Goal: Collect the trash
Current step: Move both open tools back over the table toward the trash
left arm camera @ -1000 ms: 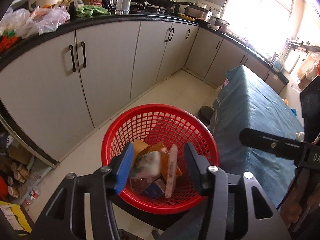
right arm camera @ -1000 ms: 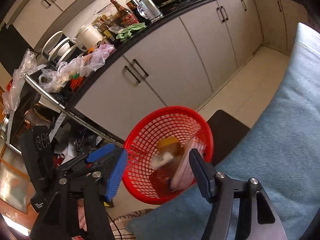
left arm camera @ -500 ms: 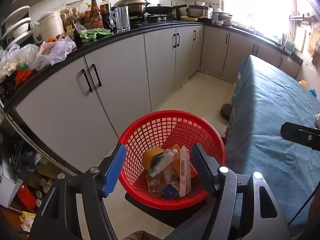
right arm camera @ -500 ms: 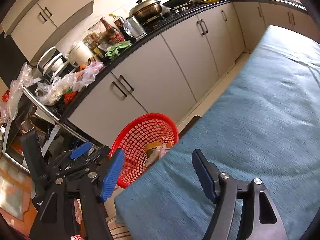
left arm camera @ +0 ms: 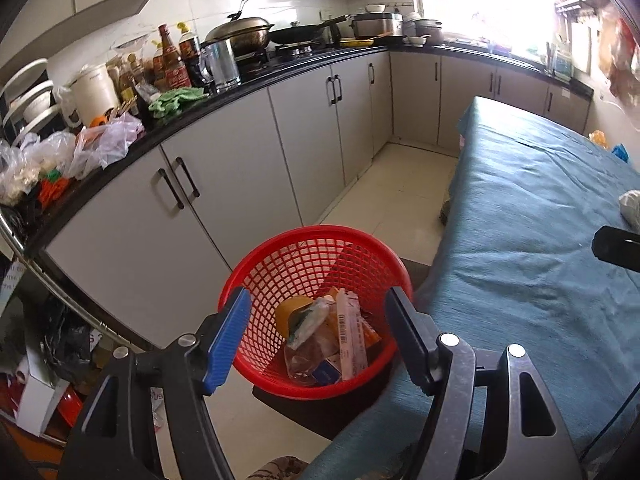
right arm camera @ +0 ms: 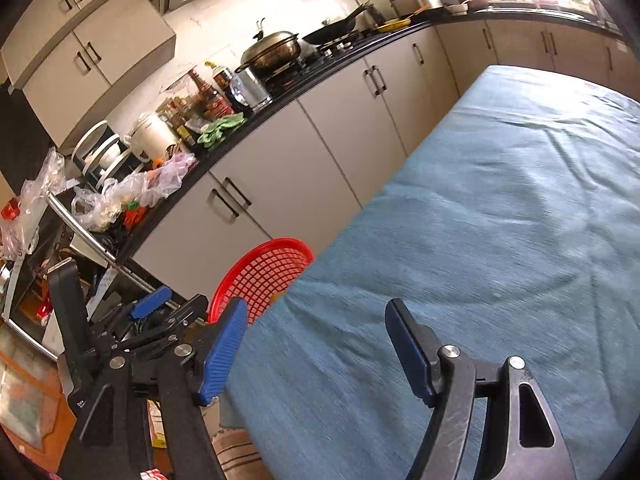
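A red mesh basket [left arm camera: 256, 280] stands on a dark stool beside the table and holds several pieces of trash [left arm camera: 332, 332]: wrappers, a clear bottle, a yellow cup. My left gripper [left arm camera: 318, 320] is open and empty above and in front of the basket. My right gripper [right arm camera: 316, 340] is open and empty over the blue tablecloth [right arm camera: 500, 220]; the basket [right arm camera: 260, 272] lies to its left, partly hidden by the table edge. A crumpled white piece [left arm camera: 630, 204] lies on the cloth at the far right in the left wrist view.
Grey cabinets [left arm camera: 240, 168] under a black counter run along the left, crowded with plastic bags [left arm camera: 104, 144], bottles, a kettle and pans. Small orange and blue items [left arm camera: 608, 144] lie at the table's far end. A tiled floor strip [left arm camera: 392, 184] separates table and cabinets.
Both grippers have pulled back and up from the basket. The right gripper has swung right over the tablecloth, so the basket now sits at its left, mostly hidden.
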A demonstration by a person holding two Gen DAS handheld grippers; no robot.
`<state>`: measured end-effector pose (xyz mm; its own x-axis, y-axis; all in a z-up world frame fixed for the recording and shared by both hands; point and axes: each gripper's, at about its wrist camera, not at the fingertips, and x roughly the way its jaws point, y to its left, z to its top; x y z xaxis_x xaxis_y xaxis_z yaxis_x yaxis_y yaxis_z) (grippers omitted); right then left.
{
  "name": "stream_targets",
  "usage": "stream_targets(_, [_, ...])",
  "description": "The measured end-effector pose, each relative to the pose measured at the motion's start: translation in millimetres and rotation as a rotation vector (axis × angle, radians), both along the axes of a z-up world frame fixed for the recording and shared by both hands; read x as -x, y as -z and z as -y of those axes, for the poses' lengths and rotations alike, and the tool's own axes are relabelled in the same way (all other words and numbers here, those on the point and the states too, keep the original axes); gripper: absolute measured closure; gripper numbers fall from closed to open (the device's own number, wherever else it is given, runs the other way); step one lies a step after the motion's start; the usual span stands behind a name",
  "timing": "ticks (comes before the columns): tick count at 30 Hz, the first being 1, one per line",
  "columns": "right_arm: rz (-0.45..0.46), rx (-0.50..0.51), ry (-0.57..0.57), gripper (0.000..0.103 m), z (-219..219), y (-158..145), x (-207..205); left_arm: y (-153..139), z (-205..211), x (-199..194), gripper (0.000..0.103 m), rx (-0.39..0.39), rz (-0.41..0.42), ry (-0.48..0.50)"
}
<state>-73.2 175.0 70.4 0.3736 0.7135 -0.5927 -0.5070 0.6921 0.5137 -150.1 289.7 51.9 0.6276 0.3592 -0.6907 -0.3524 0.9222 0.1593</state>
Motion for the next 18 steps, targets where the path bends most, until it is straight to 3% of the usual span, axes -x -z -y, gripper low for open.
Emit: stream_targets(18, [0.029, 0.027, 0.209, 0.026, 130.9, 0.9, 39.3, -8.8, 65.2, -0.6, 0.033, -0.033, -0.011, 0.130])
